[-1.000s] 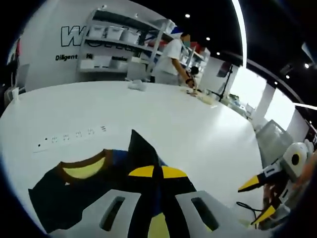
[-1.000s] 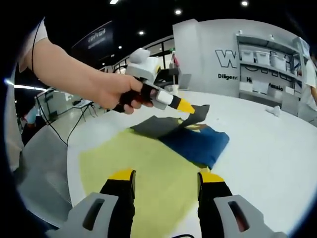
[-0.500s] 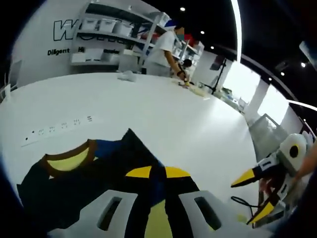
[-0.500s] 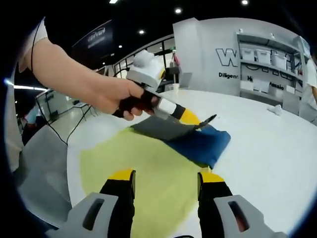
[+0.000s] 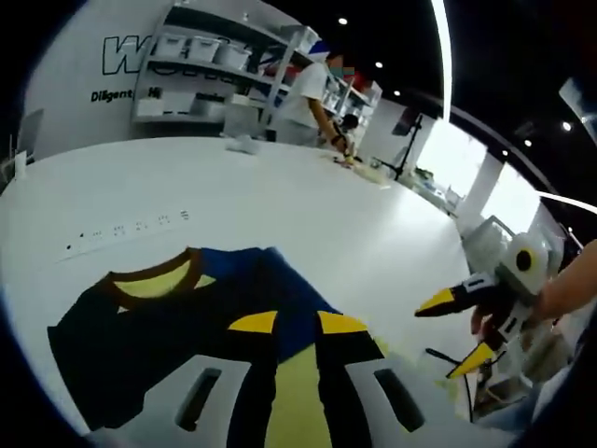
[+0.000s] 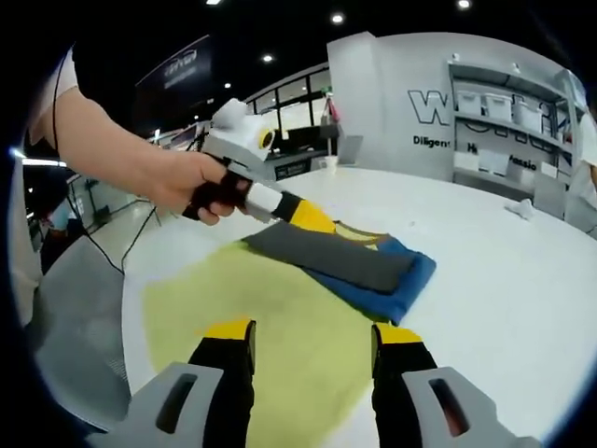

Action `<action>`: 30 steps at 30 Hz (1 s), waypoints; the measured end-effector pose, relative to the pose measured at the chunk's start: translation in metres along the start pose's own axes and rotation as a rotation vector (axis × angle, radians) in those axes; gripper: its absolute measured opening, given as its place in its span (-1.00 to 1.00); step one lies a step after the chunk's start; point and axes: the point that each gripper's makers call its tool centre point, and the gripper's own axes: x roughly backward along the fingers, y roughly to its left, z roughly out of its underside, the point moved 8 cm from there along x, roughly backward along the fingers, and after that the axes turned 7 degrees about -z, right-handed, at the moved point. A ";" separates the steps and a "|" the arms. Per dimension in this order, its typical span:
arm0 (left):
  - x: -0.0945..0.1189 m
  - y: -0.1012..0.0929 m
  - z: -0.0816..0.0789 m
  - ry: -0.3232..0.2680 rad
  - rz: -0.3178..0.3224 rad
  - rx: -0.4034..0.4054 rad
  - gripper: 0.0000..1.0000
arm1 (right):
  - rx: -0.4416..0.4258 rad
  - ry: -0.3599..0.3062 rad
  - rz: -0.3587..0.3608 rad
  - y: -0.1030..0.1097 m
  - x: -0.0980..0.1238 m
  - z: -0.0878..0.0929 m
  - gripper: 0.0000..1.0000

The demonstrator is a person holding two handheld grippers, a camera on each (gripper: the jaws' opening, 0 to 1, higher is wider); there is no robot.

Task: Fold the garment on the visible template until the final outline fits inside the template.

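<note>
The garment [image 5: 177, 308] is dark with blue parts and a yellow-lined collar, and it lies flat on the white table just ahead of my left gripper [image 5: 297, 327]. That gripper's yellow-tipped jaws stand apart, open, with blue cloth and the yellow-green template [image 5: 291, 401] showing between them. In the right gripper view the garment [image 6: 340, 259] is a folded stack, a dark panel over blue, lying at the template's [image 6: 270, 327] far edge. The left gripper [image 6: 306, 216], held in a hand, hovers at the stack's near-left edge. My right gripper [image 6: 312, 331] stands open over the template, holding nothing. It also shows as the right gripper [image 5: 457, 327].
The round white table [image 5: 308, 196] stretches far behind the garment, with a row of small marks [image 5: 131, 224]. A person [image 5: 312, 93] stands at its far side by shelves with bins. The table edge and grey floor [image 6: 79, 317] lie left of the template.
The left gripper lowered the raised dark flap onto the blue part, opened and drew back. The flap now lies flat. The right gripper has stayed open in place.
</note>
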 end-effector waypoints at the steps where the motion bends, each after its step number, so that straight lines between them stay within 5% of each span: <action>1: 0.008 0.008 0.004 0.000 -0.018 0.003 -0.75 | 0.000 0.002 0.001 -0.002 -0.001 -0.001 -0.08; 17: 0.095 0.101 0.059 0.028 -0.280 0.021 -0.67 | 0.019 0.067 0.018 -0.029 -0.024 0.000 -0.16; 30: 0.093 0.123 0.086 0.091 -0.345 0.077 -0.59 | 0.085 0.149 0.013 -0.039 -0.054 0.006 -0.16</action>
